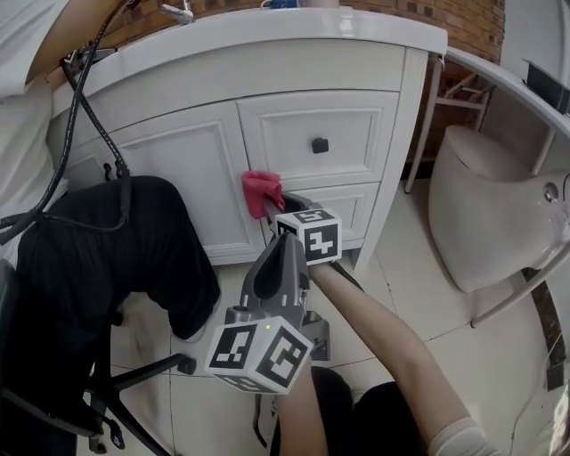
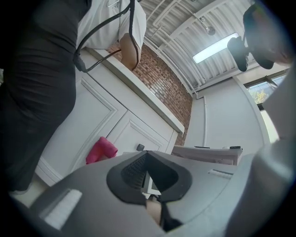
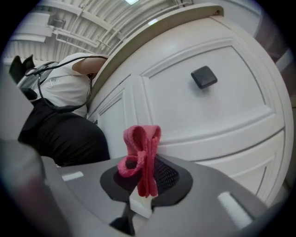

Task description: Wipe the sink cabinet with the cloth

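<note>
Right gripper view: pink cloth (image 3: 141,144) in right claw (image 3: 143,185), by cabinet (image 3: 226,115)

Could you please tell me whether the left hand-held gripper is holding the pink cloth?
No, the folded pink fabric cloth is clamped in the right hand-held gripper, while the left hand-held gripper is shut on nothing.

Pink-red cloth (image 1: 262,190). Sink cabinet (image 1: 187,169) plain white; drawer knob (image 1: 320,145) black. Left claw (image 2: 147,172), right claw (image 1: 267,207) grey; marker cubes (image 1: 260,354) black-and-white squares. Red-brown brick wall (image 1: 463,22). Pale cream floor tiles (image 1: 419,294).
</note>
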